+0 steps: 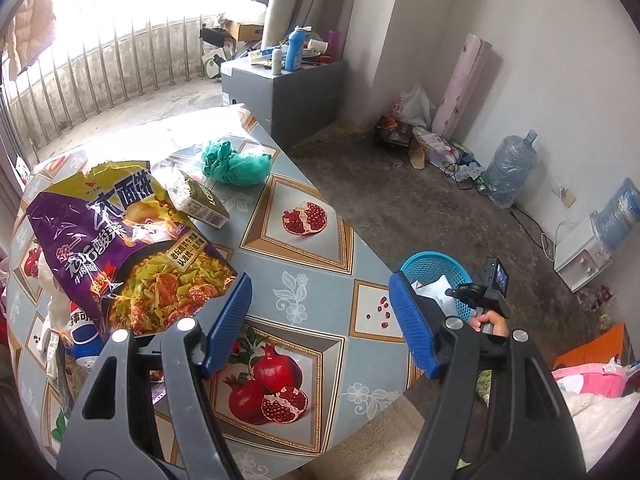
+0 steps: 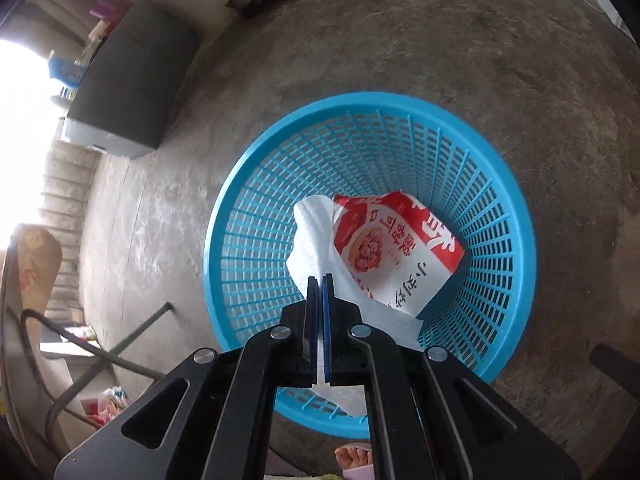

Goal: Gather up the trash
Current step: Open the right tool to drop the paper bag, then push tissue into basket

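On the pomegranate-print tablecloth (image 1: pixel 312 252) lie a large purple and yellow noodle bag (image 1: pixel 128 240), a small green and white carton (image 1: pixel 200 200) and a crumpled green plastic bag (image 1: pixel 236 162). My left gripper (image 1: pixel 320 280) hovers open over the cloth just right of the noodle bag, with nothing between its blue pads. A blue mesh basket (image 2: pixel 248 184) stands on the floor and holds a red and white packet (image 2: pixel 392 248) on a white paper towel (image 2: pixel 312 232). Above the basket, my right gripper (image 2: pixel 320 280) is shut and holds nothing.
A blue-labelled bottle (image 1: pixel 84 332) lies partly under the noodle bag. A grey cabinet (image 1: pixel 288 88) with clutter stands beyond the table. Water jugs (image 1: pixel 512 168) and bags line the far wall. Metal furniture legs (image 2: pixel 120 344) and a person's foot (image 2: pixel 354 456) are near the basket.
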A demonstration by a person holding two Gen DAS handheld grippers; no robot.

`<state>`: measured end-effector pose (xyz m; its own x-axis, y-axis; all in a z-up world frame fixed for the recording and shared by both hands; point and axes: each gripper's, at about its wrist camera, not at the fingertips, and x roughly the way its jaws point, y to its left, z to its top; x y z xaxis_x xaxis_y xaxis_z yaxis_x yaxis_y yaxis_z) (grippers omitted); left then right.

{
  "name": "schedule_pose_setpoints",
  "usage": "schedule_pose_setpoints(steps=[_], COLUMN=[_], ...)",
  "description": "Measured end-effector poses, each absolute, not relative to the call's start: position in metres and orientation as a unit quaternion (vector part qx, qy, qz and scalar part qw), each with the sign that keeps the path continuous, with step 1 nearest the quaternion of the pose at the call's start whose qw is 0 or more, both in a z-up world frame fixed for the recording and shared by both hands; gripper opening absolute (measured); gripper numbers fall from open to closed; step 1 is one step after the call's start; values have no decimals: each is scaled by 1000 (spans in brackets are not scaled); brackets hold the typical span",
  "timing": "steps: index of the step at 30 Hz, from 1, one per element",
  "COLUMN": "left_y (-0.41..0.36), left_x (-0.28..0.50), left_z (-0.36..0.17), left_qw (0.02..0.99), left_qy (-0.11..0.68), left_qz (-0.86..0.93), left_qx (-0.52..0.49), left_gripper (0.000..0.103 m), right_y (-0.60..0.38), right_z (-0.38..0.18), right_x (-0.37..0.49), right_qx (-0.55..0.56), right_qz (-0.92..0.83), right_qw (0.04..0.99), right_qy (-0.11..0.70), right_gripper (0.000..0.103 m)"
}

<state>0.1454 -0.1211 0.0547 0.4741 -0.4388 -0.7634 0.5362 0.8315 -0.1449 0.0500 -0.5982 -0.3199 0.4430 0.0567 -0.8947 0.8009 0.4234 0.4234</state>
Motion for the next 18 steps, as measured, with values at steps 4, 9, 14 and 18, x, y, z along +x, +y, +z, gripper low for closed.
schedule_pose_setpoints(steps=[4, 9, 14, 18], left_y=[-121, -119, -118, -114], left_x=[146, 141, 140, 138], left_z=[56, 59, 60, 65], left_qw=[859, 866, 868, 875], left_qy=[424, 410, 406, 396], left_qz=[-282, -280, -280, -276], left_qx=[55, 60, 55, 43], left_gripper=[67, 67, 67, 72], right_y=[-614, -620, -619, -613], right_z=[-325, -333, -330, -307], right_x=[50, 56, 61, 62], right_qx=[469, 451, 431, 408], right_qz=[-281, -275, -269, -275], right_qw=[701, 697, 695, 723], right_qy=[458, 485, 508, 484], right_gripper=[2, 2, 55, 61])
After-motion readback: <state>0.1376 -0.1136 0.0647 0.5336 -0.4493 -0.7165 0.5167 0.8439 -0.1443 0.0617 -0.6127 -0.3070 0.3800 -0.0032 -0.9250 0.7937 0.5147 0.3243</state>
